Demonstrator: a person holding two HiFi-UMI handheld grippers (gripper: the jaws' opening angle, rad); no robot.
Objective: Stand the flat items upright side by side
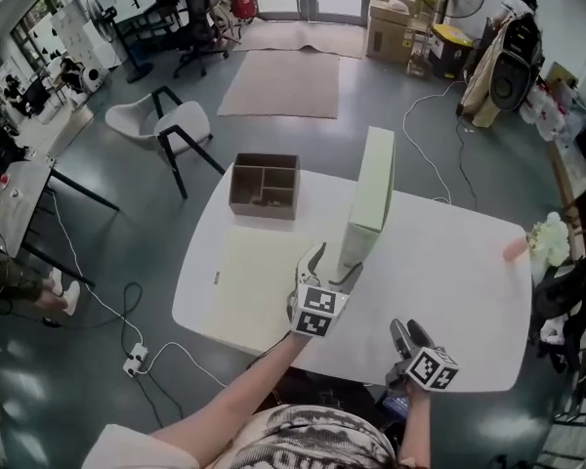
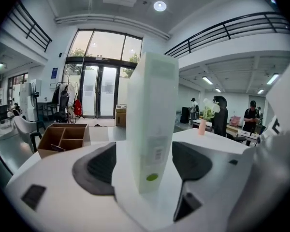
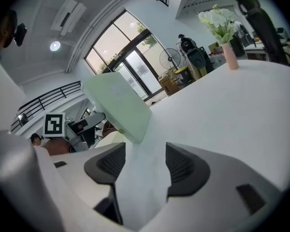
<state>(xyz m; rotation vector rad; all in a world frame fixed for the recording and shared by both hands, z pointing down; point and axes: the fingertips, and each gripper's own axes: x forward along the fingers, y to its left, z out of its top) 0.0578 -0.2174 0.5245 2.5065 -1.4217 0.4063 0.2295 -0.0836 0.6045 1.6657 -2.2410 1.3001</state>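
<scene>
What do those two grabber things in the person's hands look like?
The left tool and right tool are white plastic, each with two curved jaws lined by dark grey ribbed pads. Each carries a cube of black-and-white square markers. No cables show. The person wears a dark-and-white patterned top.

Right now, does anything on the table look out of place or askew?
One thing stands out: the cream flat box lies flat on the left part of the table, while the pale green box stands upright to its right. For a side-by-side row, it is the odd one. Nothing looks spilled or damaged.
</scene>
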